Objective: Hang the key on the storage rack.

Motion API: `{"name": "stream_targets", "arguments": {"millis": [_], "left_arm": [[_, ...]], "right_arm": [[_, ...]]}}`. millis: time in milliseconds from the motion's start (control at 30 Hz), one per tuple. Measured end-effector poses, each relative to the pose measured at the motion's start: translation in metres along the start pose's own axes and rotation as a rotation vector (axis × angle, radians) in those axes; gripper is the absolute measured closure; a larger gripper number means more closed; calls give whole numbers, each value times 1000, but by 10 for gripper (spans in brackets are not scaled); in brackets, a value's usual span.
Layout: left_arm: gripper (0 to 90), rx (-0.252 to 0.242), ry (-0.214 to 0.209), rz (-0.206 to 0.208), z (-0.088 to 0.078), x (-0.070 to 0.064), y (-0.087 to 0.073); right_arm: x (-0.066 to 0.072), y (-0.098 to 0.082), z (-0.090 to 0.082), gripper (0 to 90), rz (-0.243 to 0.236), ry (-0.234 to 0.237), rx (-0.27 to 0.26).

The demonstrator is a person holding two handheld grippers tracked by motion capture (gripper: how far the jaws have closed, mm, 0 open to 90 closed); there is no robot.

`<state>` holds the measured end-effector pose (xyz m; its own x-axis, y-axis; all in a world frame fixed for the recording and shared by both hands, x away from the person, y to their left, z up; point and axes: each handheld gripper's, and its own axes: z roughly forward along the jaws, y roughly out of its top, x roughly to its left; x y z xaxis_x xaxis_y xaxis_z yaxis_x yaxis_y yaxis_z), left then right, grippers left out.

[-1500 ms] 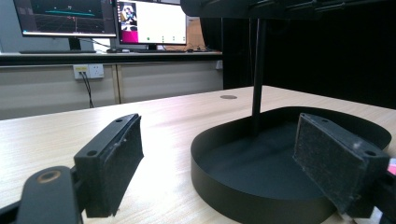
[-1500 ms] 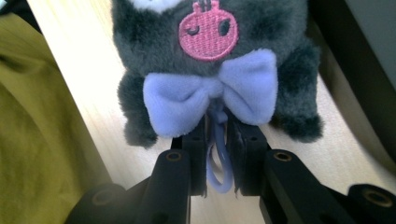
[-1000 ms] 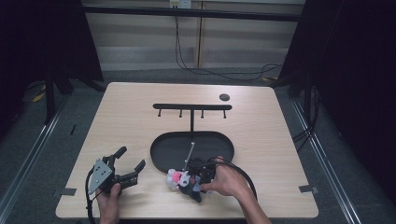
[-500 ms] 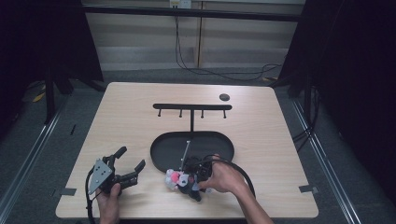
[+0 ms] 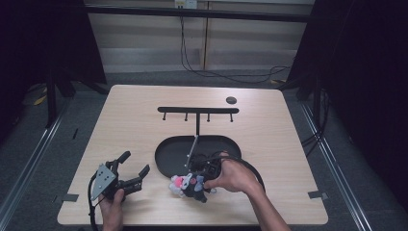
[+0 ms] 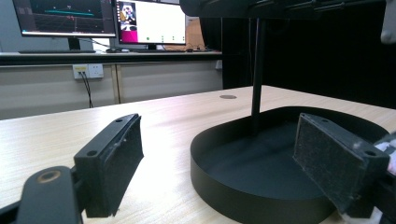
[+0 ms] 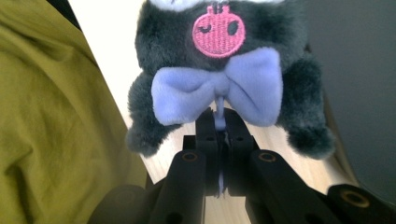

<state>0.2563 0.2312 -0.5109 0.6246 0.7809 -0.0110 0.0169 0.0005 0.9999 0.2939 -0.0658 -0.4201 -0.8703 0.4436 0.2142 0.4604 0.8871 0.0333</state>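
A small dark round disc [image 5: 231, 100] is seen on the far part of the wooden table [image 5: 134, 125]. Two lit monitors [image 6: 107, 18] are set on a shelf beyond it, and a wall socket [image 6: 88, 71] is fixed below them.

Dark grey plush toy [image 7: 219, 56] with pink embroidered face and lilac bow, clamped by a thin lilac loop under the bow between the closed jaws of the right gripper [image 7: 223, 123], near the table's front edge, at seven o'clock from the black oval tray [image 5: 166, 159].
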Motion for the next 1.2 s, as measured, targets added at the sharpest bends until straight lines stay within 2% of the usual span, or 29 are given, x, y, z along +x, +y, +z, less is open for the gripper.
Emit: {"name": "stream_targets", "arguments": {"millis": [67,133,167,233,300,467,533,600,667,800,833,867,900,933,1000,1033,1100,1200], "left_arm": [[153,0,0,1,0,0,0],[154,1,-2,4,0,0,0],[154,1,1,5,0,0,0],[153,2,-4,6,0,0,0],[154,1,0,5,0,0,0],[154,1,0,5,0,0,0],[154,0,0,1,0,0,0],[154,0,0,1,0,0,0],[154,0,0,0,0,0,0],[154,0,0,1,0,0,0],[154,0,0,0,0,0,0],[154,0,1,1,0,0,0],[154,0,0,1,0,0,0],[154,0,1,1,0,0,0],[154,0,0,1,0,0,0],[154,0,1,0,0,0,0],[154,0,-2,0,0,0,0],[154,0,0,1,0,0,0]], "right_arm": [[0,0,-11,872,-31,-4,-8],[1,0,-15,871,-35,-9,-11],[1,0,-22,871,-42,-15,-32],[2,0,-28,871,-42,-29,-25],[0,2,-36,872,-45,-22,-41],[0,6,-47,872,-48,-39,-24],[0,8,-53,872,-55,-28,-9],[-1,11,-60,872,-36,-56,-14],[-1,14,-68,872,-43,-52,-25],[-3,19,-77,872,-51,-67,-11],[-4,21,-80,872,-61,-77,-16],[-4,25,-86,872,-92,-98,-24],[-4,25,-86,872,-92,-98,-24],[-4,29,-90,871,-132,-103,-36],[-5,30,-91,871,-143,-96,-35],[-8,34,-94,871,-169,-72,-15],[-8,36,-93,871,-187,-70,-7],[-11,41,-94,872,-247,-47,30]]}}
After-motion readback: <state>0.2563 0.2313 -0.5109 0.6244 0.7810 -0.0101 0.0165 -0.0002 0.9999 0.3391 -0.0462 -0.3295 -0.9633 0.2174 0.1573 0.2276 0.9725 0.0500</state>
